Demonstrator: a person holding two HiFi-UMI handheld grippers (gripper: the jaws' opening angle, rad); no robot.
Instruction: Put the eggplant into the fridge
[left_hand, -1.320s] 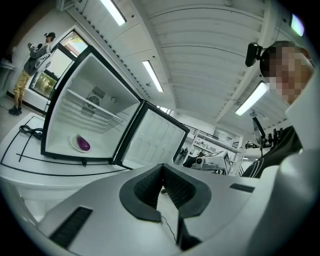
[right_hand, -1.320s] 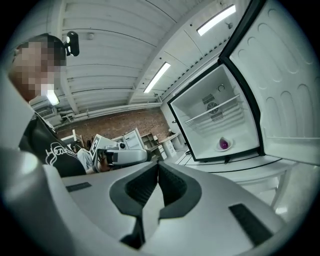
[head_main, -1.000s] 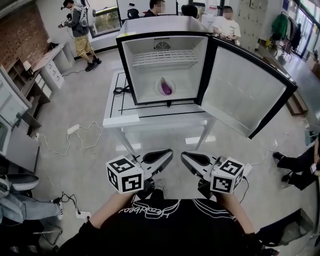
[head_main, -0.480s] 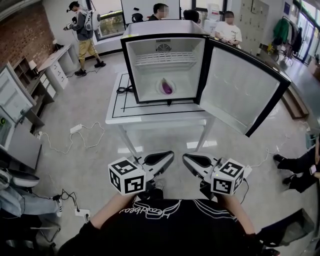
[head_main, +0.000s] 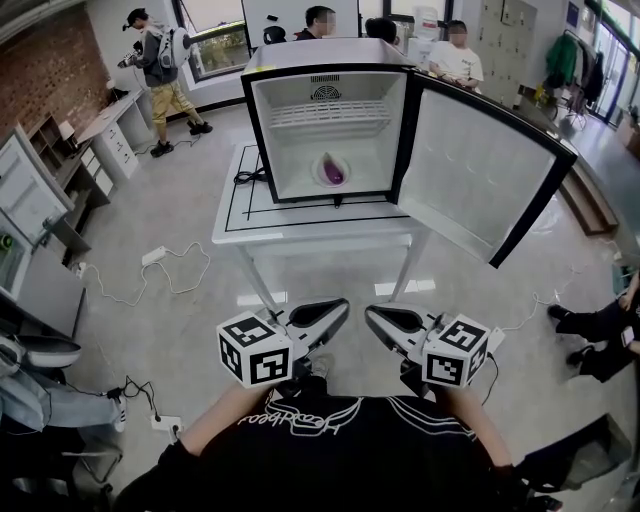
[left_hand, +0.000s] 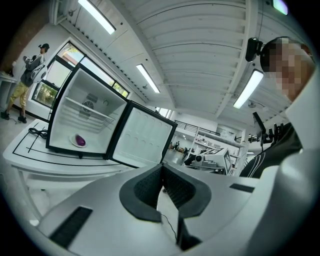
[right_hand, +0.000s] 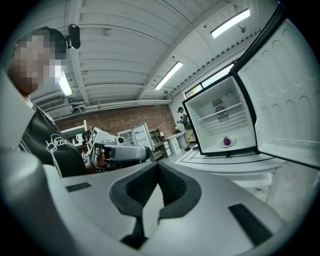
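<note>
1. Left gripper (head_main: 338, 309): I read it as clenched and empty. In the left gripper view the two ribbed pads meet at the tips (left_hand: 161, 168), and nothing sits between them. It lies at lower centre of the head view, and its marker cube (head_main: 252, 350) is to the left of its jaws.

2. Right gripper (head_main: 371, 313): also clenched and empty. In the right gripper view the pads close on each other at the tips (right_hand: 157, 165). Its marker cube (head_main: 455, 351) is at lower right of centre. The two grippers lie side by side, near each other but apart, and both point up the frame toward the fridge.

3. Both grippers are held over bare floor, well short of the white table (head_main: 300, 236) at frame centre.

4. The fridge (head_main: 249, 120) stands on that table. Its door (head_main: 470, 170) is swung wide open toward the right of the frame. A wire shelf (head_main: 325, 115) crosses the upper part of the white interior.

5. The eggplant (head_main: 332, 172) is inside the fridge, on the compartment floor below the shelf, near the middle. It rests on a shallow white dish (left_hand: 73, 143). It is well apart from both grippers.

6. A black cable (head_main: 243, 180) lies on the table at the left of the fridge.

7. Along the top edge of the head view, several people stand behind the fridge. Another person stands at upper left beside a brick wall (head_main: 40, 70).
</note>
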